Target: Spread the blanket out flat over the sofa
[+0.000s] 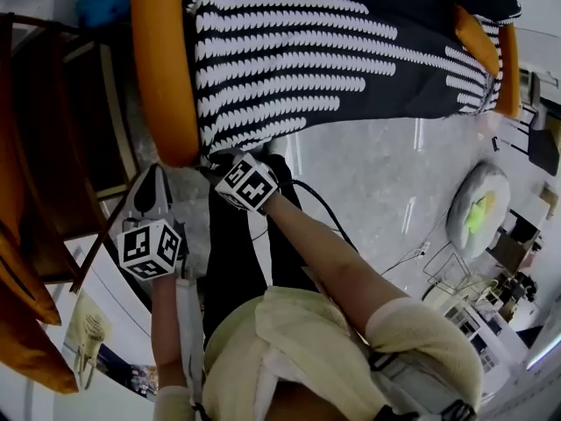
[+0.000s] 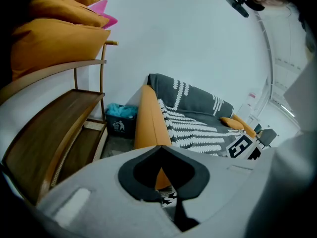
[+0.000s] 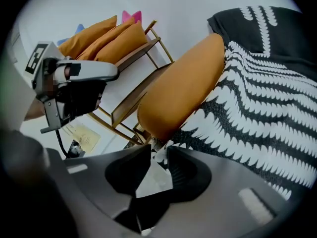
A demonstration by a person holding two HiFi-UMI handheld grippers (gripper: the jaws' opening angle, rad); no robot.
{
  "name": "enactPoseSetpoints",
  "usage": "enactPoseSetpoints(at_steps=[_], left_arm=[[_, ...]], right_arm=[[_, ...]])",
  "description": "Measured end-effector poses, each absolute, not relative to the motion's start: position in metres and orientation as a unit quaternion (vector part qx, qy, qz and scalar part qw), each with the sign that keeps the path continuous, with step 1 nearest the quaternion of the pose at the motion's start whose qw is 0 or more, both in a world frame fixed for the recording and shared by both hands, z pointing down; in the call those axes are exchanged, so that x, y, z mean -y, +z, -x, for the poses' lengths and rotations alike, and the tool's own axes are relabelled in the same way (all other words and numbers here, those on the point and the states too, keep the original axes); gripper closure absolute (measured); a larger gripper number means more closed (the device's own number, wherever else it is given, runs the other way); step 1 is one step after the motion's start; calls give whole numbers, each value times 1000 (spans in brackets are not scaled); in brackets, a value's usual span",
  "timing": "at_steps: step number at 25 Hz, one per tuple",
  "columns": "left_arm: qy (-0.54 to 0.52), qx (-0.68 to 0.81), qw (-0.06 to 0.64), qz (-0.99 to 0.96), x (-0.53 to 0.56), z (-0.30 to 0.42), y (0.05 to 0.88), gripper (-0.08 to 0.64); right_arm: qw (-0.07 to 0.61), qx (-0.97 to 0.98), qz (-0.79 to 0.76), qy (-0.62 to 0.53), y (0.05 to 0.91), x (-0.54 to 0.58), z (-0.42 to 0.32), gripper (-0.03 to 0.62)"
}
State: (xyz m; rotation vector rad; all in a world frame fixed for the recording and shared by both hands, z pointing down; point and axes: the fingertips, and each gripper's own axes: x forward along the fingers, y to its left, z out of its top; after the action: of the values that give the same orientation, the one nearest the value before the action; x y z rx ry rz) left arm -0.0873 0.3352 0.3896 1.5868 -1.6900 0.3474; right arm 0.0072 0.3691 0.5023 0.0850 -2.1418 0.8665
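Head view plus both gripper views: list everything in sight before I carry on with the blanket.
sofa: one, orange, top of head view
blanket: one, black with white pattern, spread over the sofa
small cushion: one, orange, sofa's far end
rack: one, wooden, beside the sofa arm
cushions: at least two, orange, atop the rack
bin: one, dark blue, floor between rack and sofa
round pad: one, grey and green, floor at right
cable: one, black, floor
left tongs: one, grey, jaws together, nothing held
right tongs: one, grey, jaws apart, at blanket's near corner
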Motion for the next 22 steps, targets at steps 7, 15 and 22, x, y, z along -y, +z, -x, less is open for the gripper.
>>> enactPoseSetpoints(at_steps=[7, 15, 22], left_arm=[[124, 660, 379, -637, -325, 89, 372, 557], [109, 653, 364, -655, -302, 74, 323, 557], [76, 647, 353, -672, -277, 57, 277, 557]], right_arm=[[421, 846, -3, 327, 479, -380, -10, 465], [358, 878, -16, 316, 405, -364, -10, 491], [296, 900, -76, 311, 336, -307, -35, 502]])
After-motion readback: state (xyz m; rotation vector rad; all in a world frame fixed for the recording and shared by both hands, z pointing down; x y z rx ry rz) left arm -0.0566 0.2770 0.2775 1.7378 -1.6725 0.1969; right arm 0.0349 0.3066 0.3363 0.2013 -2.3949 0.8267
